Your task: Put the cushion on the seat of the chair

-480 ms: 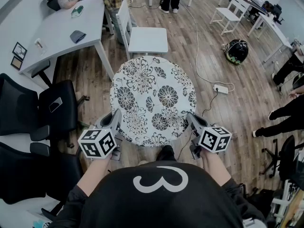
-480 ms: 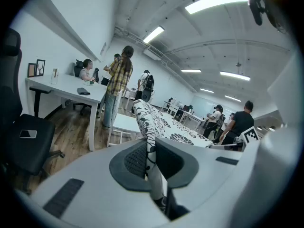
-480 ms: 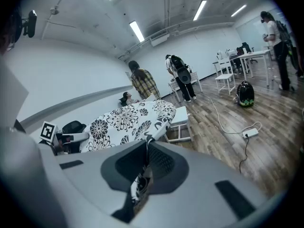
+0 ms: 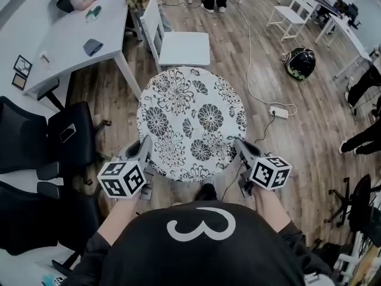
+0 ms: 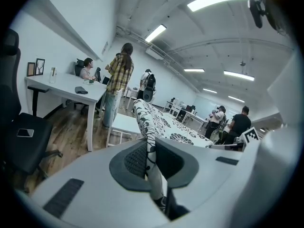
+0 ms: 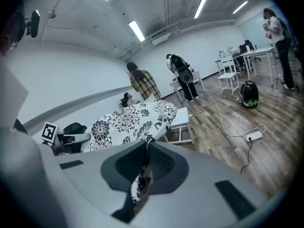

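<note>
A round white cushion (image 4: 190, 121) with black flower print hangs flat in the air in front of me, held by both grippers. My left gripper (image 4: 144, 145) is shut on the cushion's near left rim, and the fabric edge (image 5: 148, 148) runs between its pads. My right gripper (image 4: 239, 146) is shut on the near right rim, with the fabric (image 6: 145, 167) pinched between its pads. The white chair (image 4: 175, 45) stands just beyond the cushion, its seat (image 4: 187, 47) bare and its back to the left.
A white table (image 4: 71, 40) with small items stands at the left, with black office chairs (image 4: 47, 142) nearer me. A cable and power strip (image 4: 278, 112) lie on the wood floor at right, beside a dark helmet (image 4: 299, 63). People stand and sit around the room's edges.
The cushion and both grippers have shifted slightly away from me toward the chair; its far edge now covers a bit more of the seat's front.
</note>
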`<state>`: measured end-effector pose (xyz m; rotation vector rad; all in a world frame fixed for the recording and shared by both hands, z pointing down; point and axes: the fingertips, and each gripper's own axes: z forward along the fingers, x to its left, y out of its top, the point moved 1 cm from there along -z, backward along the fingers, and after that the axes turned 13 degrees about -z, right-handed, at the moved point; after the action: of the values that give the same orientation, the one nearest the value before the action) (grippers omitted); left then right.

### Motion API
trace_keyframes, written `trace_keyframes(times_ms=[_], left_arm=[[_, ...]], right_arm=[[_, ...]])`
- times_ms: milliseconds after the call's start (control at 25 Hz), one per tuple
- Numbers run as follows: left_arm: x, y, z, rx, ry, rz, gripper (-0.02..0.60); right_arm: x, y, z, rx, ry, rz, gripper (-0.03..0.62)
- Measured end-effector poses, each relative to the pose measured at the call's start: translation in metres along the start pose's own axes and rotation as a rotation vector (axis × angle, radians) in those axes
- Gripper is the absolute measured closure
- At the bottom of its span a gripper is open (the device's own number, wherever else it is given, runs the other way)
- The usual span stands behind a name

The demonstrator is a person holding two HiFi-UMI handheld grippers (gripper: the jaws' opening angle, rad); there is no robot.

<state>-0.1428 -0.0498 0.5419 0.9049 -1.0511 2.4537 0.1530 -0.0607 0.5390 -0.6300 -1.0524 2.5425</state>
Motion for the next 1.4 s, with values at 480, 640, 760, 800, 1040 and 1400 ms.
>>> trace_keyframes(times_ms=[480, 640, 760, 800, 1040, 1400], left_arm=[[-0.006, 0.010, -0.004, 0.048, -0.041, -0.068, 0.555], [-0.004, 0.007, 0.001, 0.046, -0.078, -0.039, 0.555], [-0.002, 0.002, 0.003, 0.030, -0.105, -0.044, 0.555], [-0.002, 0.001, 0.004, 0.026, -0.110, -0.043, 0.555], [-0.008, 0.003, -0.003, 0.013, -0.100, -0.039, 0.555], [-0.014, 0.007, -0.007, 0.026, -0.088, -0.070, 0.555]], right_arm=[[0.018, 0.018, -0.002, 0.022, 0.002, 0.030, 0.579], [0.020, 0.012, -0.003, -0.009, -0.010, 0.039, 0.579], [0.017, 0.010, 0.001, -0.033, -0.006, 0.022, 0.579], [0.017, 0.010, 0.003, -0.040, -0.003, 0.018, 0.579], [0.021, 0.011, -0.001, -0.024, 0.018, 0.025, 0.579], [0.030, 0.020, -0.006, 0.016, 0.040, 0.037, 0.579]])
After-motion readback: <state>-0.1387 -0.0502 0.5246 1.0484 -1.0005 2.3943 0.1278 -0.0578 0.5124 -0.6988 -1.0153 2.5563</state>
